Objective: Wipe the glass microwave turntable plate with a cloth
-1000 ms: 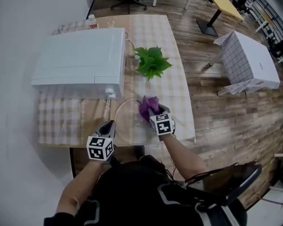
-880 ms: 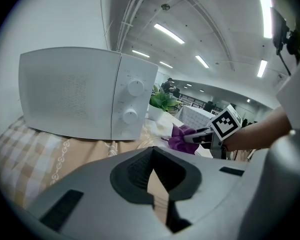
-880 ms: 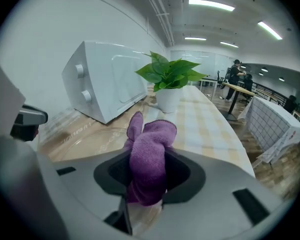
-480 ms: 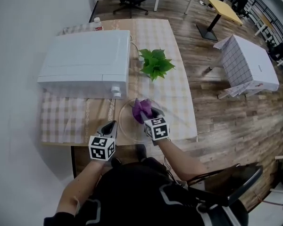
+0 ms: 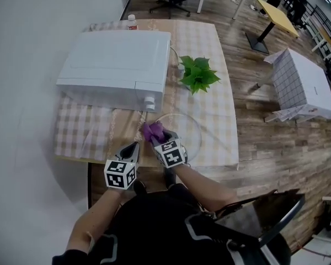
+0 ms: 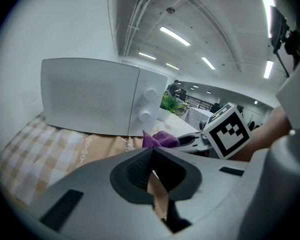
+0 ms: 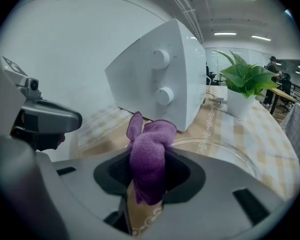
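The clear glass turntable plate lies flat on the checked tablecloth in front of the microwave; the right gripper view shows its rim. My right gripper is shut on a bunched purple cloth, which sits at the plate's left part. The cloth sticks up between the jaws of that gripper. My left gripper hovers at the table's near edge, just left of the plate, its jaws shut with nothing between them. From there the cloth shows to the right.
A white microwave stands close behind the plate, knobs facing it. A potted green plant is at the back right of the plate. A small bottle stands at the table's far end. The table's front edge runs just under both grippers.
My right gripper has dragged the purple cloth leftward across the plate, from its right part to its left part. The left gripper has stayed at the near edge.
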Available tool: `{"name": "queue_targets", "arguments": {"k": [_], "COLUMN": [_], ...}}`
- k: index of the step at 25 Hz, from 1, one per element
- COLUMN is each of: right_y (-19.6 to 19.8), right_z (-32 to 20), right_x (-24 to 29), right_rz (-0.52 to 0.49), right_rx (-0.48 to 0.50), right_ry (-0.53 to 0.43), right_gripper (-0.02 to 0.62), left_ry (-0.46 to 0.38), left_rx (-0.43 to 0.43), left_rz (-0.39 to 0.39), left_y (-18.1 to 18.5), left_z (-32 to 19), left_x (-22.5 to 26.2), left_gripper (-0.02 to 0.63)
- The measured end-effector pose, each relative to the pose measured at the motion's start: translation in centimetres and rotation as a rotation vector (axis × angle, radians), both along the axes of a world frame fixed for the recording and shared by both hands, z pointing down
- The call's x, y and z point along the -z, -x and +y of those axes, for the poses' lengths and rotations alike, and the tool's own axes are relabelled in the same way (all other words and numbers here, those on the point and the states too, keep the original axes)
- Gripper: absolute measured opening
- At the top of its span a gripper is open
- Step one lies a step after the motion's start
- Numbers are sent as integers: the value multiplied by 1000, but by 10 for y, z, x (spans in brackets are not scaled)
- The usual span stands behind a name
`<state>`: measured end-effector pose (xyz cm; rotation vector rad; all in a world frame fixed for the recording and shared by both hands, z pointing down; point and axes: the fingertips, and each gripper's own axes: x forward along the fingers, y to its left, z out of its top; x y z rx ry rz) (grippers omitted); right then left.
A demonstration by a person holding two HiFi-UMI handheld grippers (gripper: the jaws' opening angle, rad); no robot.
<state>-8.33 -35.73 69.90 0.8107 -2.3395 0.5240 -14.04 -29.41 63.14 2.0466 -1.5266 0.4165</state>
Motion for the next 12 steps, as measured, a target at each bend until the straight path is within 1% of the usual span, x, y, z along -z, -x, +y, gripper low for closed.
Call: {"name": "queue_targets", "arguments": {"k": [5,8,12], "right_y": [-12,-29,-55], "right_z": [-4,-7,-12], "right_x": [-10,-12,-11], "right_rz": [9,18,33], "right_rx": [-26,-43,-81], "right_ry": [19,19,18], "right_gripper": [146,146,147], "left_ry": [4,7,8], "left_rx": [-5,-12,-42], "left_rz": [-5,7,21], "left_y": [-5,-13,-30], "left_z": [1,-1,-6], "left_x": [-1,-3,-3], "left_gripper": [5,5,5]}}
